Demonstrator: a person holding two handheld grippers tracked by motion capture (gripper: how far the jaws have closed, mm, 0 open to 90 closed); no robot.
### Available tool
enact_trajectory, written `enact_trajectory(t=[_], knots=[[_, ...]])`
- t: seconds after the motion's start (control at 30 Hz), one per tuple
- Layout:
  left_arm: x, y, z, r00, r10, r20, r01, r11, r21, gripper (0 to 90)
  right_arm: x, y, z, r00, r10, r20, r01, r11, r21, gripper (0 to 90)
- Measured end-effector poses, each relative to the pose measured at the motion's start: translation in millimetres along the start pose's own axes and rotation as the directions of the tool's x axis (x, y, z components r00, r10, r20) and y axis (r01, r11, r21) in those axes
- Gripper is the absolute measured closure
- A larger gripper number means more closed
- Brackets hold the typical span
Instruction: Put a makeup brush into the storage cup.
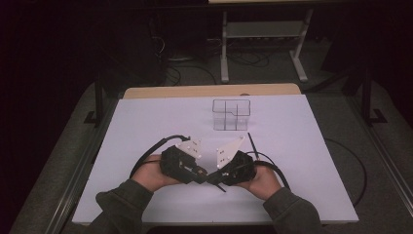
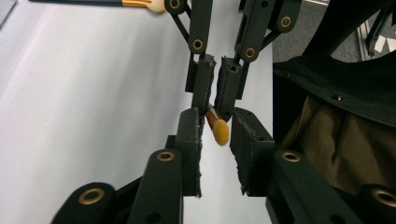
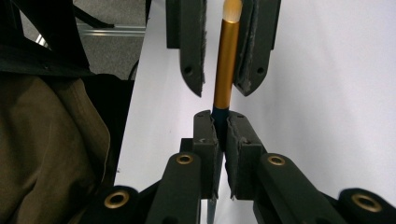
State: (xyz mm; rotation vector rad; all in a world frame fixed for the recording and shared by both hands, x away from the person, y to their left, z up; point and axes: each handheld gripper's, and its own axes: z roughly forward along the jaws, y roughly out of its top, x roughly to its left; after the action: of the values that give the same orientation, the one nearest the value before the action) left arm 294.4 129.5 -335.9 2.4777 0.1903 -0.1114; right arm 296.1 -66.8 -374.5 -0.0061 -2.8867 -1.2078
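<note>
A makeup brush (image 3: 226,60) with a gold ferrule, dark handle and pale tip is held level above the white table (image 1: 146,126) near its front edge. My right gripper (image 3: 220,116) is shut on the dark handle just behind the ferrule. Facing it jaw to jaw, my left gripper (image 2: 217,116) stands open, its pads on either side of the brush tip (image 2: 220,131). In the high view the left gripper (image 1: 204,178) and right gripper (image 1: 213,178) meet at centre front, and the handle end (image 1: 222,188) sticks out below them.
A clear divided organiser box (image 1: 231,114) stands at the table's middle back. A second brush (image 1: 252,144) lies on the table beyond the right hand. Black cables (image 1: 146,158) loop out from both grippers. A white metal frame (image 1: 263,44) stands on the floor behind.
</note>
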Motion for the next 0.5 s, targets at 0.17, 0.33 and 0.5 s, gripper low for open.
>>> enact_trajectory(t=[0.17,0.33,0.5], knots=[[0.8,-0.2,-2.3,1.0,0.003,0.008,-0.003,0.9999,-0.012,82.8,-0.1,0.4,1.6,1.0,-0.004,-0.006,0.004,1.0,-0.006,82.6],[-0.7,0.4,-2.8,0.9999,0.011,-0.004,-0.011,0.9999,-0.01,83.9,0.1,1.8,1.8,1.0,-0.004,-0.008,0.004,1.0,-0.003,81.8],[-2.6,2.5,-3.0,0.9998,0.018,0.001,-0.018,0.9998,0.01,83.9,0.7,4.7,-1.4,0.9999,0.004,-0.01,-0.004,1.0,0.028,77.1]])
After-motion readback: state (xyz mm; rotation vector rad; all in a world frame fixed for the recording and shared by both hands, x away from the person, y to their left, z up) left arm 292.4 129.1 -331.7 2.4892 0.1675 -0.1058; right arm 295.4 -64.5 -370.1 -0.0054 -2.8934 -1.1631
